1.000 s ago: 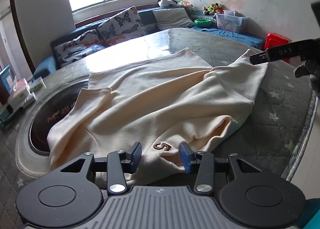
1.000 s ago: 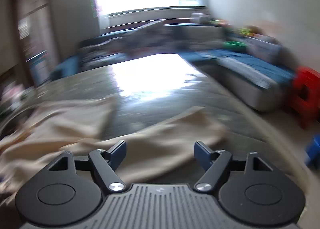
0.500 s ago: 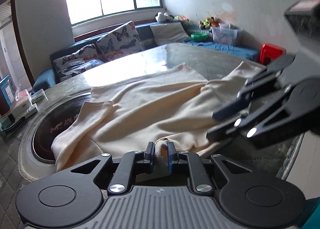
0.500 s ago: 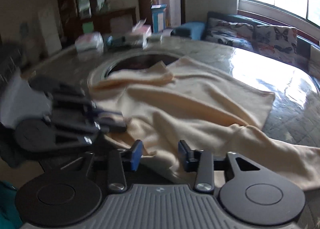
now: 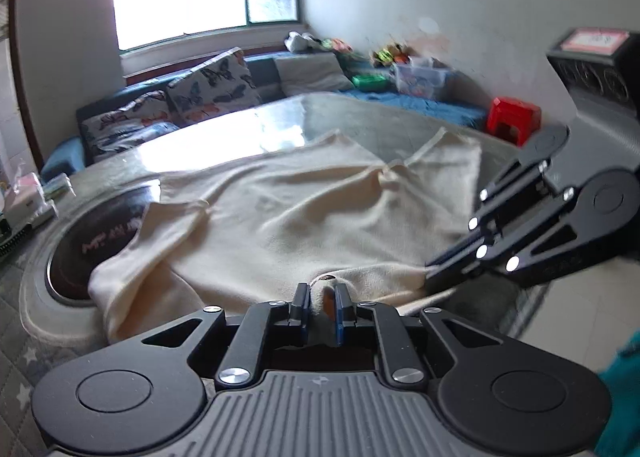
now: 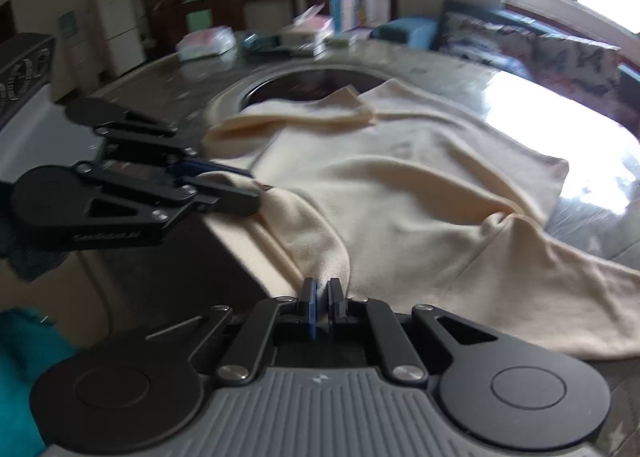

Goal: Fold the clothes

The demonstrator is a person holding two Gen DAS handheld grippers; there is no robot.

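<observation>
A cream sweatshirt (image 5: 304, 213) lies spread and wrinkled on the round table, sleeves out to both sides. My left gripper (image 5: 322, 297) is shut on its near hem, next to a small red mark on the cloth. My right gripper (image 6: 320, 293) is shut on the same near edge further right, and it shows from the side in the left wrist view (image 5: 452, 269). The sweatshirt also fills the right wrist view (image 6: 400, 193), where the left gripper (image 6: 256, 193) shows pinching the hem.
The table (image 5: 340, 113) has a quilted grey cover and a dark round inset (image 5: 96, 233) under the left sleeve. Tissue packs and boxes (image 6: 280, 37) sit at its far side. A sofa with butterfly cushions (image 5: 208, 85) and a red stool (image 5: 512, 117) stand beyond.
Both grippers came down to the near hem and shut on it. The right gripper swung left across the table and now sits next to the left one. The hem is lifted slightly.
</observation>
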